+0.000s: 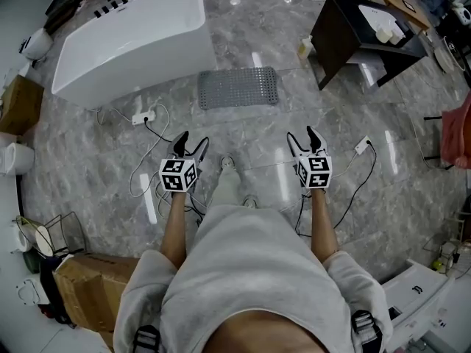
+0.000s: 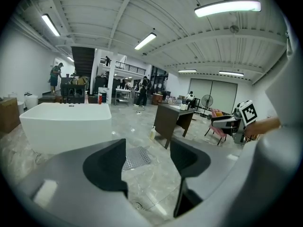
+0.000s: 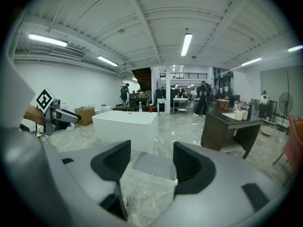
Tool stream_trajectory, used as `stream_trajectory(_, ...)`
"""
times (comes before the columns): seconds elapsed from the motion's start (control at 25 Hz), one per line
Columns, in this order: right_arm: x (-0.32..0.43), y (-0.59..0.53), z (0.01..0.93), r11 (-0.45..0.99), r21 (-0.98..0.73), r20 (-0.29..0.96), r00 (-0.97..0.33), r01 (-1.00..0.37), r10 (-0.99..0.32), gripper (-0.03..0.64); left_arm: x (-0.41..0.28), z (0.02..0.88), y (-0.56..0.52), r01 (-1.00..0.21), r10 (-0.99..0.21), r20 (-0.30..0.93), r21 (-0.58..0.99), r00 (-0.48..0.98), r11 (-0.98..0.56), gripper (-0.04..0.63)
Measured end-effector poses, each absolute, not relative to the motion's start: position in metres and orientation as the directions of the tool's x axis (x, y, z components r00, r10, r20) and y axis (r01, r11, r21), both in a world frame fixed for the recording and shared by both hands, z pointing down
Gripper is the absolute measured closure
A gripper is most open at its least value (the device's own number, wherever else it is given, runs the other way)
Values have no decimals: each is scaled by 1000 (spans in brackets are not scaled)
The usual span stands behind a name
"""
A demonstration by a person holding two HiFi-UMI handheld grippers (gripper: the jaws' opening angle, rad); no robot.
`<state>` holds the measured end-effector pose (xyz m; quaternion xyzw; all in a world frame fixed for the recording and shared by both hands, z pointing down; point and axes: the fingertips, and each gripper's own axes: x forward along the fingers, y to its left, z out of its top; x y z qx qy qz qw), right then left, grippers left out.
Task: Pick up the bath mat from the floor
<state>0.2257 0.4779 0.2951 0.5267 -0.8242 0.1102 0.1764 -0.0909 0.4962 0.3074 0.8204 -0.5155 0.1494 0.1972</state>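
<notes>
On floor ahead, mat (image 1: 238, 87) lies flat, grey, perforated, just beside the tub (image 1: 132, 43) corner, with the dark table (image 1: 346, 28) off to its right. Nothing rests on it. Untouched, task not yet begun.

Left gripper (image 1: 191, 144) and right gripper (image 1: 302, 138) are held out in front of the person, side by side, well apart from the mat and above the floor (image 1: 243, 134). Both point forward at the mat: each gripper view shows it framed in the gap between the jaws. Jaws of both stand apart, nothing between the pads, neither touching anything.

Likely reason for the pose: approach stance, both tools pre-opened and aimed so they can come down on the near edge together. Mat is wide and floppy, so a two-point pinch on one edge makes sense, judging from its shape.

Next move probably needs a step forward and a bend down. Flat thin mat on smooth stone may be hard to get a jaw under.

Cables (image 1: 158, 134) run across the floor near the feet, between person and mat, a snag risk.
</notes>
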Motion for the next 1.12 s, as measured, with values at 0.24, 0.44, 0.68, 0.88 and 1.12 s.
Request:
stream_trajectory(0.24, 220, 439, 300, 390, 10, 423, -349, -921, -836, 333, -93, 310, 433, -882, -770, 433, 180, 468, -436, 304)
stream_trajectory(0.44, 206, 395, 297, 387, 27, 437, -338, -921, -833, 331, -103, 314, 385, -871, -757, 434, 200, 489, -448, 304)
stream_trajectory(0.68, 186, 351, 291, 378, 32, 448, -325, -925, -833, 333, -123, 318, 345, -864, -745, 438, 229, 503, -449, 304)
stream_trajectory(0.88, 173, 317, 290, 372, 37, 459, -314, -928, -831, 333, -138, 321, 312, -860, -741, 437, 245, 509, -447, 304)
stream_trajectory(1.12, 151, 280, 288, 373, 48, 467, -310, -927, -828, 333, -158, 324, 273, -856, -738, 434, 257, 517, -449, 304)
